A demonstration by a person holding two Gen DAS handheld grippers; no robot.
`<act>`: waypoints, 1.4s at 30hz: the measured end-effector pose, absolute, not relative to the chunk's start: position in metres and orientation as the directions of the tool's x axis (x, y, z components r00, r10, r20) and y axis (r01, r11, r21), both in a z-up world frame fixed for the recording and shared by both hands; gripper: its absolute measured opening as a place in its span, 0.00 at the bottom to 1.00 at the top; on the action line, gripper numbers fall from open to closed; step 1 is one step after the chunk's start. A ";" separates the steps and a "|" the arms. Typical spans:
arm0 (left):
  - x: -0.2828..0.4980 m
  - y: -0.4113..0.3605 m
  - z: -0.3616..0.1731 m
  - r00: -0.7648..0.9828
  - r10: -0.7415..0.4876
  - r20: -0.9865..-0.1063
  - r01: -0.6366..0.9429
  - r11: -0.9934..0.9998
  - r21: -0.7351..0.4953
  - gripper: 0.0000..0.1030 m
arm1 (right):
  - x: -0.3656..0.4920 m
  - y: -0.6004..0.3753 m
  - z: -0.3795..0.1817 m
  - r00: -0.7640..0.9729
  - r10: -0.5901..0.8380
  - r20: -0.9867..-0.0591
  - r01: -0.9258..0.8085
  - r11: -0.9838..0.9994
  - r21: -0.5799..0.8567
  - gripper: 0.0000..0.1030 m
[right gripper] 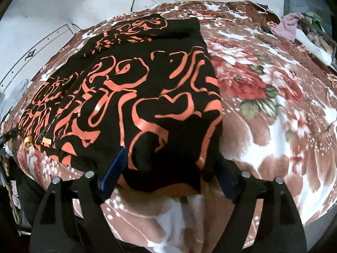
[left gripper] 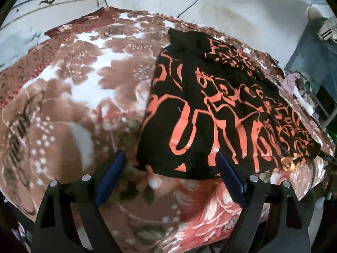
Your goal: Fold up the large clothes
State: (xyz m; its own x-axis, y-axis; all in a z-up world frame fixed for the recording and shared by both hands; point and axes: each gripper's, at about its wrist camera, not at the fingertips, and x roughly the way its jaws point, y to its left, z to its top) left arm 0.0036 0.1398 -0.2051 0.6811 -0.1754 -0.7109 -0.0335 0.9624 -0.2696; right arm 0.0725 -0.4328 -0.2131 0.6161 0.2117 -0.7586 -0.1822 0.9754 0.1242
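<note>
A black garment with orange swirl print point(left gripper: 221, 109) lies folded on a floral blanket point(left gripper: 73, 105). It has a zipper with a gold pull point(left gripper: 286, 162) at its near right edge. My left gripper point(left gripper: 170, 168) is open, its blue-padded fingers straddling the garment's near left corner. In the right wrist view the same garment point(right gripper: 130, 88) lies ahead. My right gripper point(right gripper: 170, 164) is open around the garment's near right corner, where a black flap point(right gripper: 168, 164) sits between the pads.
The blanket point(right gripper: 263, 116) covers a bed. A white headboard point(left gripper: 52, 4) and a wall with a cable point(left gripper: 191, 4) stand behind. Loose clothes point(right gripper: 290, 24) pile at the bed's far right edge.
</note>
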 end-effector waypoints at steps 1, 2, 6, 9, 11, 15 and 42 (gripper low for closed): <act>0.003 0.133 -0.204 0.686 -0.183 -0.704 -0.016 0.964 -0.266 0.83 | 0.077 -0.434 -0.216 0.611 0.210 -0.764 -0.176 0.976 0.127 0.79; 0.004 0.128 -0.203 0.689 -0.183 -0.702 -0.006 0.966 -0.258 0.83 | 0.082 -0.436 -0.220 0.603 0.193 -0.774 -0.159 0.980 0.120 0.79; 0.001 0.122 -0.191 0.716 -0.203 -0.668 0.016 0.961 -0.275 0.83 | 0.088 -0.443 -0.229 0.596 0.194 -0.779 -0.144 0.980 0.134 0.79; -0.004 0.122 -0.186 0.730 -0.210 -0.650 0.028 0.960 -0.278 0.83 | 0.083 -0.444 -0.229 0.601 0.199 -0.774 -0.152 0.979 0.134 0.77; -0.005 0.120 -0.183 0.739 -0.212 -0.640 0.044 0.962 -0.269 0.83 | 0.080 -0.442 -0.226 0.601 0.196 -0.775 -0.155 0.980 0.127 0.75; -0.004 0.109 -0.178 0.745 -0.219 -0.630 0.080 0.967 -0.240 0.83 | 0.072 -0.438 -0.214 0.618 0.200 -0.760 -0.173 0.978 0.117 0.75; 0.019 0.128 -0.192 0.718 -0.207 -0.665 0.008 0.957 -0.289 0.19 | 0.083 -0.434 -0.219 0.614 0.174 -0.770 -0.195 0.979 0.066 0.23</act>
